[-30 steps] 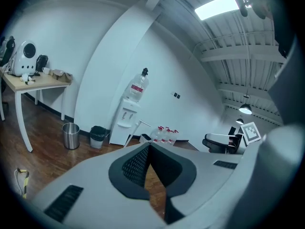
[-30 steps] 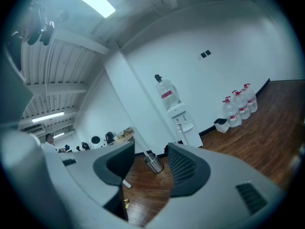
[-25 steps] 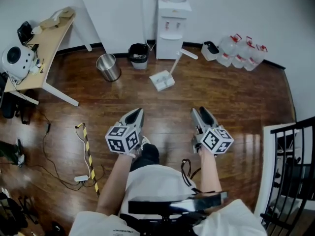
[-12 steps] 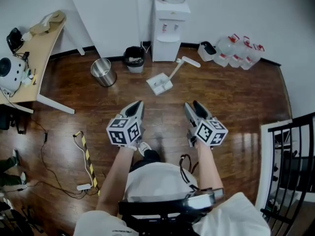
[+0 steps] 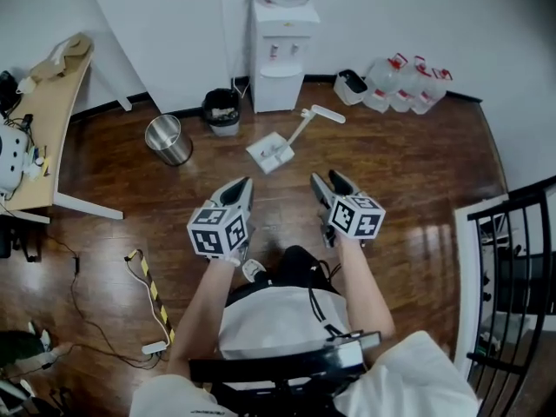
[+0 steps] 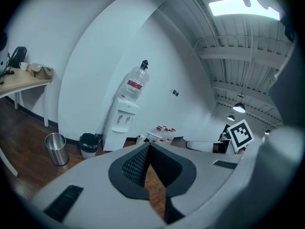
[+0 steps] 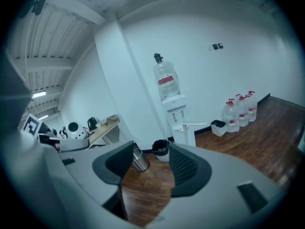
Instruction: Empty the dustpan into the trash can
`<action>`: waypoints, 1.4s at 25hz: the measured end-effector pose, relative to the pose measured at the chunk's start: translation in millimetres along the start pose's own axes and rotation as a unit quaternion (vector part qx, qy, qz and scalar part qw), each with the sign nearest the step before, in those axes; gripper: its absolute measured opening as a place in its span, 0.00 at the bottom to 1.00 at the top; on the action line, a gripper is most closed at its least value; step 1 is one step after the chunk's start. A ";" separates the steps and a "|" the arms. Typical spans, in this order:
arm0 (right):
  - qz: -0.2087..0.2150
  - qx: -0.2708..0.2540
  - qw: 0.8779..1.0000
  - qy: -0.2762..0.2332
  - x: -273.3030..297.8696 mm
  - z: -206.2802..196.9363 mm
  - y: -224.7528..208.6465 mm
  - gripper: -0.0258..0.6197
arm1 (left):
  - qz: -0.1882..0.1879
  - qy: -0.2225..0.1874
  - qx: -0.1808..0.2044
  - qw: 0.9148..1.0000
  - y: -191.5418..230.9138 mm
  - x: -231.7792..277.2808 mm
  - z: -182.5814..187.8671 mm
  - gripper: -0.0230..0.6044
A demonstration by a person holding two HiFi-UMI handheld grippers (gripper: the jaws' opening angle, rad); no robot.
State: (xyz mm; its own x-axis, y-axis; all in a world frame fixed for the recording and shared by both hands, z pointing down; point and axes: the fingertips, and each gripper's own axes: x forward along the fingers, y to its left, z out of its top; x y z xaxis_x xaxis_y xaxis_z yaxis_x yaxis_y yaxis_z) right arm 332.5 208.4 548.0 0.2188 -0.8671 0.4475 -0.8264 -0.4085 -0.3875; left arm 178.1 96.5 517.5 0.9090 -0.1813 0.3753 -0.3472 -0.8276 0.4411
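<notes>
**Item: long-handled white dustpan (image 5: 270, 153).** It is sitting on the wooden floor (image 5: 417, 163), far of both grippers and roughly between their two lines. The pan end is lying near-left. The handle (image 5: 304, 125) is slanting away to the far right, toward the water dispenser (image 5: 278, 63).

**Item: right gripper (image 5: 327, 178).** Its jaws are standing wide apart, having just been opening, and nothing but floor is showing between them. By my reckoning it is the nearer of the two to the handle.

**Item: left gripper (image 5: 241, 185).** Its jaws are lying together at the tips, gripping nothing. It is sitting closer to the pan end than to the handle.

**Item: receptacles.** The steel trash can (image 5: 167, 138) is standing left of the dustpan, well apart. The black lined bin (image 5: 221, 109) is waiting at the far wall beside the dispenser.

**Judgement:** the coming reach is looking like a forward one, with the jaws closing across the handle's slant.
</notes>
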 end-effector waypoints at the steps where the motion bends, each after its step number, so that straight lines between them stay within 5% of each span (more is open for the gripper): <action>1: -0.006 0.000 1.000 0.004 6.1 0.0 -4.5 0.45 | -0.003 0.002 0.000 1.000 -0.6 4.1 0.7 0.02; 15: -0.088 0.012 0.996 0.009 143.9 19.1 -80.3 0.45 | -0.009 0.049 -0.009 0.999 41.5 96.8 10.0 0.02; 22: -0.140 0.016 0.989 0.051 210.4 13.5 -116.6 0.45 | -0.036 0.078 0.008 0.996 39.1 165.7 23.8 0.02; 35: -0.198 0.069 0.978 0.019 288.3 24.2 -169.8 0.45 | -0.053 0.120 -0.031 0.991 66.4 215.9 12.6 0.02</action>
State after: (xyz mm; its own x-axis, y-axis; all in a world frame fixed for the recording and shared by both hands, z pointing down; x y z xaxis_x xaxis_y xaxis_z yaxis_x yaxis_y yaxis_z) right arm 548.4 20.9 723.4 0.4860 -0.6227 0.6132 -0.6025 -0.7470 -0.2811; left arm 354.2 -4.3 617.6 0.8622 0.0422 0.5049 -0.2737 -0.7997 0.5343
